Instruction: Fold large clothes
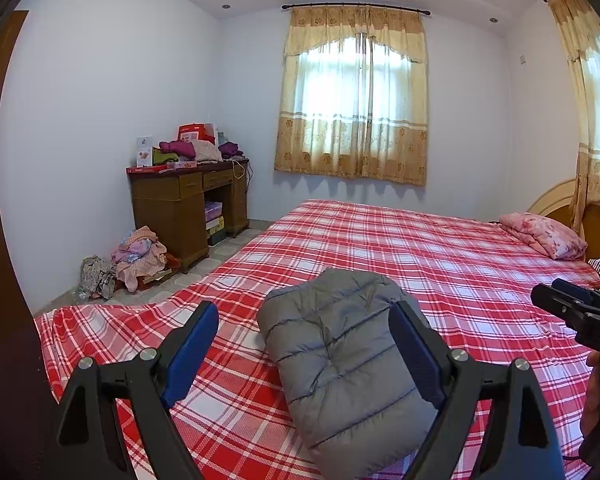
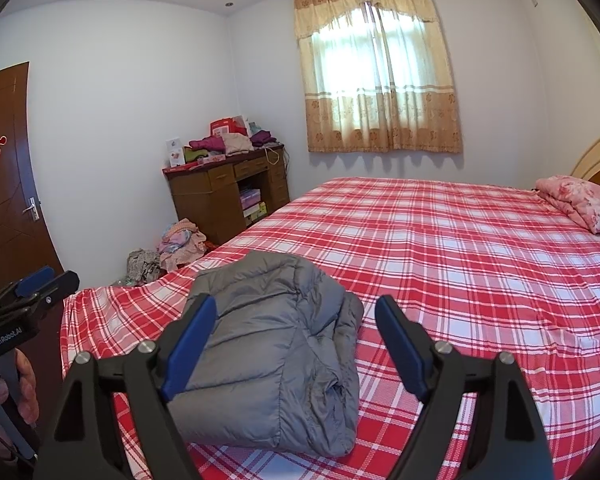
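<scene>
1. Left wrist view: the left gripper [image 1: 304, 344] stands wide, its blue pads apart and holding nothing; the grey jacket [image 1: 340, 360] lies past the fingertips, on the bed [image 1: 460, 264].
2. Right wrist view: the right gripper [image 2: 296, 340] is also wide and empty, hanging above the jacket's [image 2: 272, 344] right side, where loose layered edges bunch up.
3. The jacket looks already folded into a thick puffy bundle, near the bed's foot end and close to the person. My reading is that the fold is nearly finished and what remains is tidying or a last press.
4. To do that well, I would bring both grippers down on opposite sides of the bundle, pinch only the outer layers, and keep the hands level with each other so the padding does not spring open.
5. The ragged right edge needs tucking under; down filling is slippery and bulky, so a slow squeeze and a flat press should hold it better than a quick pull.
6. Beyond the jacket, the plaid sheet is bare up to a pink pillow [image 2: 580, 204] by the headboard, so there is room to slide the bundle.
</scene>
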`<state>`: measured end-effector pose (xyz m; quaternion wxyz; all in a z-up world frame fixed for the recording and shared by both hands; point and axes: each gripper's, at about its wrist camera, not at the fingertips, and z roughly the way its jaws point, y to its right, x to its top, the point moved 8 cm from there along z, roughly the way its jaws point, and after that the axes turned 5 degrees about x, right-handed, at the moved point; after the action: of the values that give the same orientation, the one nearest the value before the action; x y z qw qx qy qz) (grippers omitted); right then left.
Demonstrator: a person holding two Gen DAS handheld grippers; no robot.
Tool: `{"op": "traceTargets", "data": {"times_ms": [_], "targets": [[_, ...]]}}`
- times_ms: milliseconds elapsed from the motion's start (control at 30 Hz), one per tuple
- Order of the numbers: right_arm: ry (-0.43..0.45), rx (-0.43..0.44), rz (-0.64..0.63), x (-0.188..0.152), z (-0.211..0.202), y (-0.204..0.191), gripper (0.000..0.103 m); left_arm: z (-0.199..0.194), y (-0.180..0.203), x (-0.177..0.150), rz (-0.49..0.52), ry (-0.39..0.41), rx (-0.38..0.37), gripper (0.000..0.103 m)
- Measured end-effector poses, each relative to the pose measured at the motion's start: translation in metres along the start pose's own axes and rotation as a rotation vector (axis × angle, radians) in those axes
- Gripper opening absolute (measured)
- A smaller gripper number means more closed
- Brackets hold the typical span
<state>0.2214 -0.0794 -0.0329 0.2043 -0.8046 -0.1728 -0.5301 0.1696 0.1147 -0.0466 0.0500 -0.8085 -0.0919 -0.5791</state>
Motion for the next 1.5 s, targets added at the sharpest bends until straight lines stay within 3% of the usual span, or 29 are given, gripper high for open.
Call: {"op": "traceTargets", "data": {"times_ms": [1000,1300,1500], "targets": [[-0.019,0.022,-0.002,-0.009,0.002,-0.008,0.084,0.007,0.003,-0.009,0.0,-0.026,-0.009,0.087],[-0.021,0.023,-0.004,-0.011,0.002,-0.009,0.084,0.019,0.006,-0.016,0.006,-0.107,-0.055,0.087],[-0.021,0.024,-0.004,-0.011,0.002,-0.01,0.084,0.014,0.009,-0.014,0.008,-0.078,-0.065,0.087]]}}
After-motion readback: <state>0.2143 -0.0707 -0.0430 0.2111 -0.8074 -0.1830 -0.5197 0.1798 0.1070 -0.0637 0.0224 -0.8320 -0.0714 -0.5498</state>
